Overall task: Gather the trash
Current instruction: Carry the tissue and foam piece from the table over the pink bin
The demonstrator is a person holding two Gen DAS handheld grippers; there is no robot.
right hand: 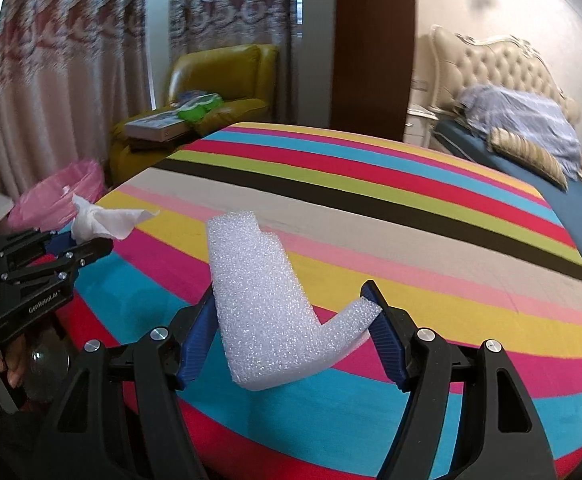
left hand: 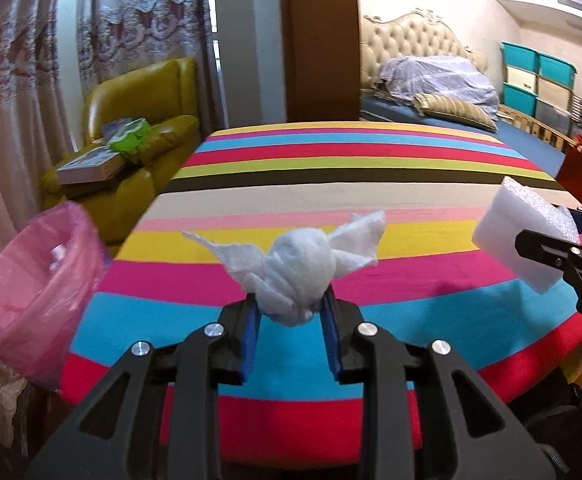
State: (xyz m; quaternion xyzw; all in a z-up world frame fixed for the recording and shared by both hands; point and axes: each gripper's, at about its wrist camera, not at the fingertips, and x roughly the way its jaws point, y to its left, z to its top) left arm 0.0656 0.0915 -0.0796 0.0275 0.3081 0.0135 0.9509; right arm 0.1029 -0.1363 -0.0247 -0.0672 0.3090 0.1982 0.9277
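Note:
My left gripper (left hand: 293, 304) is shut on a crumpled white tissue (left hand: 299, 268) and holds it above the striped table (left hand: 331, 168). The tissue also shows in the right wrist view (right hand: 99, 220), with the left gripper (right hand: 75, 247) under it. My right gripper (right hand: 291, 312) is shut on an L-shaped piece of white foam (right hand: 259, 300). In the left wrist view the foam (left hand: 527, 232) and the right gripper (left hand: 555, 248) are at the right edge. A bin lined with a pink bag (left hand: 35, 284) stands off the table's left edge; it also shows in the right wrist view (right hand: 59, 196).
A yellow armchair (left hand: 143, 128) with a box and a green pack stands behind the bin, before curtains (left hand: 31, 60). A bed (left hand: 431, 100) with a pillow lies beyond the table's far right. Teal storage boxes (left hand: 539, 80) are stacked by the wall.

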